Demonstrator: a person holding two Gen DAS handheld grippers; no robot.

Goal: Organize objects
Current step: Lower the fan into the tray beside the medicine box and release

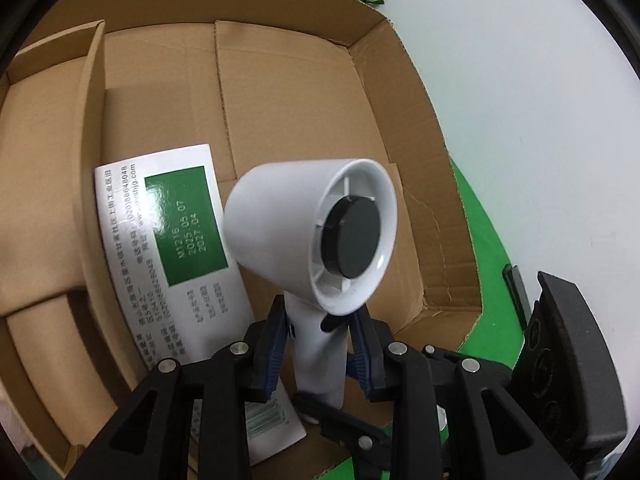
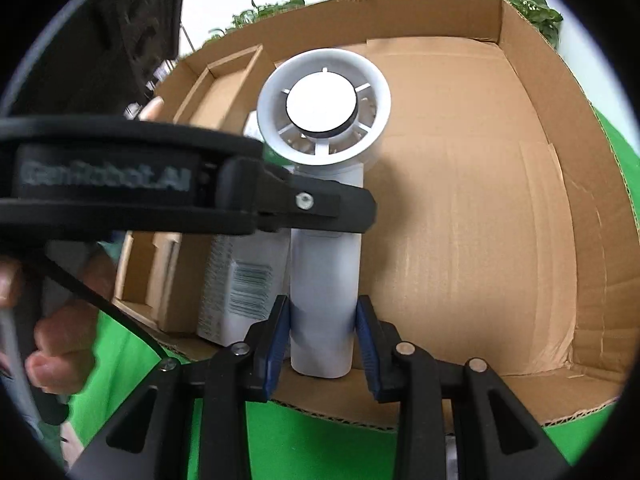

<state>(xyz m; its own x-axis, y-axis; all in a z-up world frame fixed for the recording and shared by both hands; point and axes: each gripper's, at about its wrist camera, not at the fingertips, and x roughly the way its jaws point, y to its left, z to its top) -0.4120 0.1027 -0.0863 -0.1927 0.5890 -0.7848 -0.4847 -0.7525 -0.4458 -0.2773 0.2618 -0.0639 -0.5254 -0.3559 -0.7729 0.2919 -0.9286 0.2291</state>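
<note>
1. Left claw (image 1: 320, 340) is clamped on the fan (image 1: 312, 236), blue pads pressed to either side of the white handle just under the head.

2. Right claw (image 2: 322, 332) is at the handle's bottom end, its pads flanking the fan (image 2: 324, 120). They sit very close to the handle, but whether they are actually pressing on it, I cannot tell.

3. That fan is up over the box (image 1: 280, 92), handle pointing back toward both claws, round head out ahead and higher. Whether the butt of the handle touches anything is not clear from either view.

4. Key relation now: the long axis runs straight away from the right claw, bottom end nearest, head farthest. Left claw comes at it from the side and holds higher up, nearer the head.

5. Already lying in the box, just left of the fan, is a white carton (image 1: 168, 248) with a green label. A cardboard divider (image 1: 94, 160) stands beyond that.

6. Judging by this, the fan is going down beside the carton on the bare cardboard to its right, and the left claw, with the sure hold, looks best placed to steer it.

7. Green desk (image 2: 280, 448) shows below the box's near edge.
</note>
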